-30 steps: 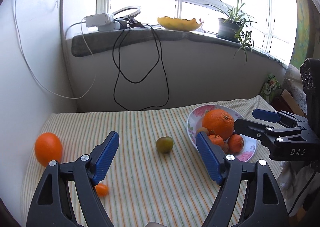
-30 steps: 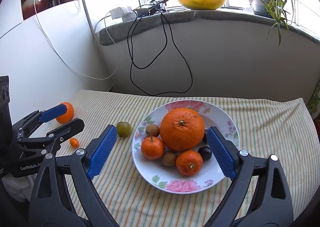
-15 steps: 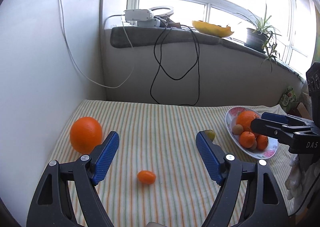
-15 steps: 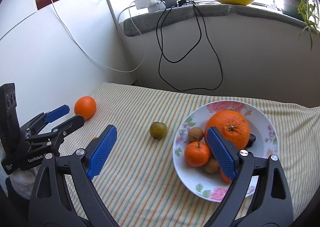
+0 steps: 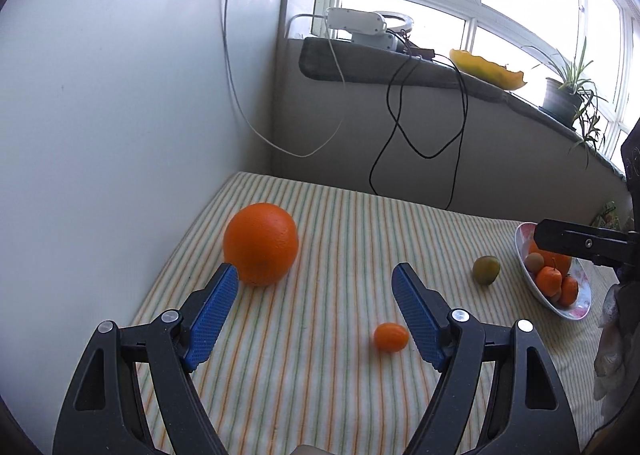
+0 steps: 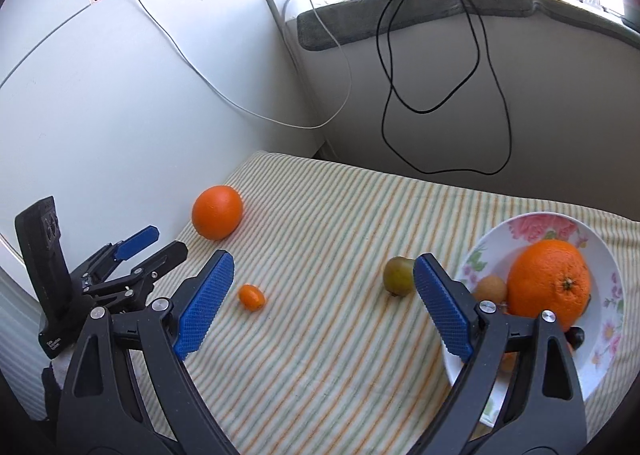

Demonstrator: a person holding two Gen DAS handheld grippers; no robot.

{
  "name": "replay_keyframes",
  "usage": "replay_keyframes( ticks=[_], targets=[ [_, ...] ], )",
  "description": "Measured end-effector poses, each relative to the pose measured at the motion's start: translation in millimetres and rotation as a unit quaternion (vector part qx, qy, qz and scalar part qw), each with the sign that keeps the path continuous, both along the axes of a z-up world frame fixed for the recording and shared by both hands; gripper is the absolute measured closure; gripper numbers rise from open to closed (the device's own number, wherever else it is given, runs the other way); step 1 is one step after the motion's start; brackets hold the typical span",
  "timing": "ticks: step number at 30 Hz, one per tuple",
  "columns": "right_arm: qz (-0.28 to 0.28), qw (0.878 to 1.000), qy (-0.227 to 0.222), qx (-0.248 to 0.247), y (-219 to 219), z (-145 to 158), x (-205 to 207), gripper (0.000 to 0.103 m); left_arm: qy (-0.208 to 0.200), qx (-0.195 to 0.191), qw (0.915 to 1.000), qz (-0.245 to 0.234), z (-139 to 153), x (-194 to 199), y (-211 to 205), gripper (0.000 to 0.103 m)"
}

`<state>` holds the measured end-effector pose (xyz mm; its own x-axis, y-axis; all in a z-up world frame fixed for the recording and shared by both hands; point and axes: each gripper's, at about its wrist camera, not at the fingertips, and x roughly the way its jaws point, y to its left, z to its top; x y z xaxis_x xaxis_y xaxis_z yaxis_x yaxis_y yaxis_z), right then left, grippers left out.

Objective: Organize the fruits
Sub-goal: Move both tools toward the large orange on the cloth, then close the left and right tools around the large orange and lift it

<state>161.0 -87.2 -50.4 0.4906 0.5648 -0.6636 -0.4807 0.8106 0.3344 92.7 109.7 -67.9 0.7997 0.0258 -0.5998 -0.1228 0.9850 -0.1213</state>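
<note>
A large orange (image 5: 261,243) (image 6: 217,211) lies on the striped cloth near the white wall. A small kumquat (image 5: 391,337) (image 6: 251,297) and a green fruit (image 5: 486,269) (image 6: 398,275) lie loose further right. The flowered plate (image 6: 600,367) (image 5: 576,309) holds a big orange (image 6: 550,283), tangerines and small brown and dark fruits. My left gripper (image 5: 314,279) (image 6: 154,243) stands open, the large orange just beyond its left finger. My right gripper (image 6: 324,269) is open over the cloth, the green fruit beside its right finger; in the left wrist view only one of its fingers (image 5: 576,241) shows.
The striped cloth (image 6: 340,215) runs up to a white wall on the left and a low wall at the back. Black and white cables (image 6: 440,103) hang from the window ledge. A yellow bowl (image 5: 486,69) and a potted plant (image 5: 564,95) stand on the ledge.
Both grippers have swung left across the cloth, away from the plate. The large orange now lies ahead of the left gripper; the plate has slid to the right edge of both views.
</note>
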Motion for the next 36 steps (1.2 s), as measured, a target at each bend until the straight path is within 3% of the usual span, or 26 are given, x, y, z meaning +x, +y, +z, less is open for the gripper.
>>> replay_keyframes(
  ticks=[17,36],
  targets=[
    [0.081,0.995,0.065,0.014,101,-23,50,0.01,0.014,-0.026,0.9995,0.006,-25,26,47,0.024],
    [0.097,0.976,0.181,0.066,164,-75,85,0.012,0.039,-0.071,0.9966,-0.013,-45,53,62,0.024]
  ],
)
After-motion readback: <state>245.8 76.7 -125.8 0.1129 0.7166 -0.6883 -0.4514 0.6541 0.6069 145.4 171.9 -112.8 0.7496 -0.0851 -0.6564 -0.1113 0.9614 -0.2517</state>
